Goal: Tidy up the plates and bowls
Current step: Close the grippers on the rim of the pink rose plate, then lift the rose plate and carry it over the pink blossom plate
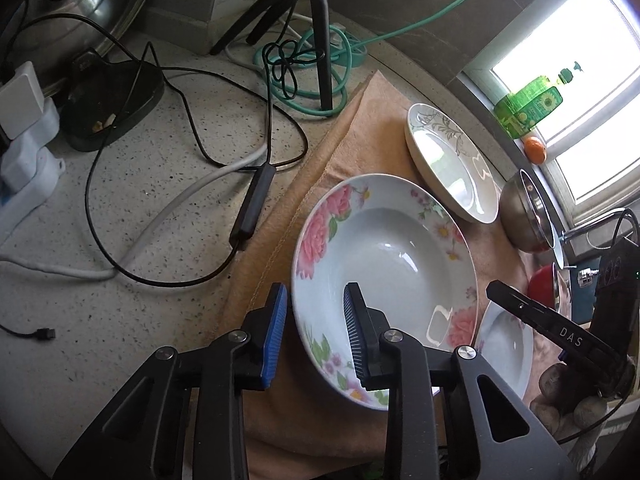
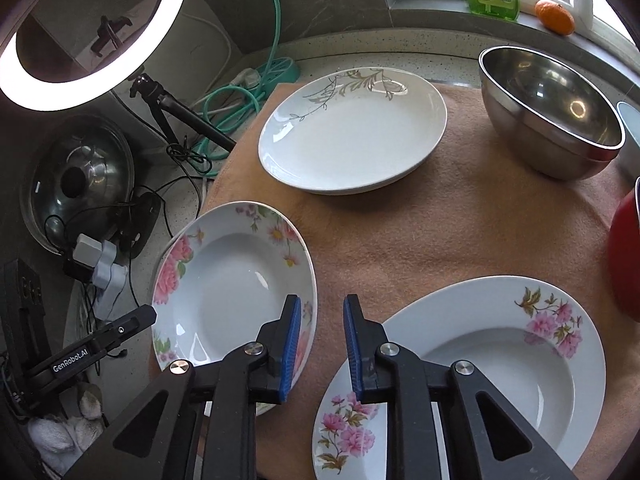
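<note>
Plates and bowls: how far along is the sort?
Looks early. Possibly done: the steel bowl seems to have a second one nested under it. In hand: the left tool is open, straddling the rim of the pink-rose plate, not clamped. The right tool is open over the cloth, holding nothing. Left: the gold-leaf plate, the pink-blossom plate and the red bowl sit apart, unstacked.

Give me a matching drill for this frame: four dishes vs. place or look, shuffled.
Things:
1. steel bowl
2. gold-vine plate
3. big-rose plate
4. red bowl

Descriptions:
A. at the cloth's left edge, its rim between the left hand-held gripper fingers
B. cut off by the right frame edge
C. far middle of the cloth
D. far right, near the windowsill

Pairs: 1-D, 2-C, 3-A, 4-B
</note>
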`<state>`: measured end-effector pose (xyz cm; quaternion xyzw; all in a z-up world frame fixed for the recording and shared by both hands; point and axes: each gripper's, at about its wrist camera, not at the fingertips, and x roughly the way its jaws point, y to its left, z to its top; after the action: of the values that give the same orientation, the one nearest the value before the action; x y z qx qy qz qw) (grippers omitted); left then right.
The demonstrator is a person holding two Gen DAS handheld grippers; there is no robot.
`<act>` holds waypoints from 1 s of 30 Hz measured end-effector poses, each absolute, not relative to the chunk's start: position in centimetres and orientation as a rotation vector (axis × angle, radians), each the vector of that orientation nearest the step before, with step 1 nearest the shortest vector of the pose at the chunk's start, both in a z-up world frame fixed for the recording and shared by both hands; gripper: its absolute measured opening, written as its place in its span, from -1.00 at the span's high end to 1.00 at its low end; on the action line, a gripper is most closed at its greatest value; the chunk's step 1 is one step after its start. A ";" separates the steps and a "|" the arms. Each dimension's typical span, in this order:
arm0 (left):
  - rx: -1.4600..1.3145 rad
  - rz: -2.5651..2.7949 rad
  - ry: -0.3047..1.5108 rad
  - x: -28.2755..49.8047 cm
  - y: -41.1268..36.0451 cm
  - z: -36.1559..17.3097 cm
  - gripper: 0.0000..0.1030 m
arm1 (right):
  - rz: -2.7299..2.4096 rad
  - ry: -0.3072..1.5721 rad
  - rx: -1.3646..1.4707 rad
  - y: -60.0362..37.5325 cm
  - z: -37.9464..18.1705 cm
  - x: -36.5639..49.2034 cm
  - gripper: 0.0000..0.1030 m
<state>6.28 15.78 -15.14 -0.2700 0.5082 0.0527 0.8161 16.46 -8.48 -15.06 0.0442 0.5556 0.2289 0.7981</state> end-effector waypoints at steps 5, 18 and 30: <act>-0.578 0.112 1.092 6.7 15.9 -15.6 0.58 | 0.499 1.228 0.128 -8.0 -16.1 17.5 0.69; -0.586 0.114 1.105 7.3 16.2 -16.3 0.74 | 0.511 1.276 0.159 -7.5 -17.3 18.4 0.77; -0.585 0.110 1.107 7.3 15.9 -16.6 0.77 | 0.528 1.282 0.169 -7.4 -17.6 18.5 0.84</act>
<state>7.31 15.90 -16.58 -0.2735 0.5179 0.0515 0.8089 18.48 -7.35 -17.61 0.0778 0.5902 0.2428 0.7659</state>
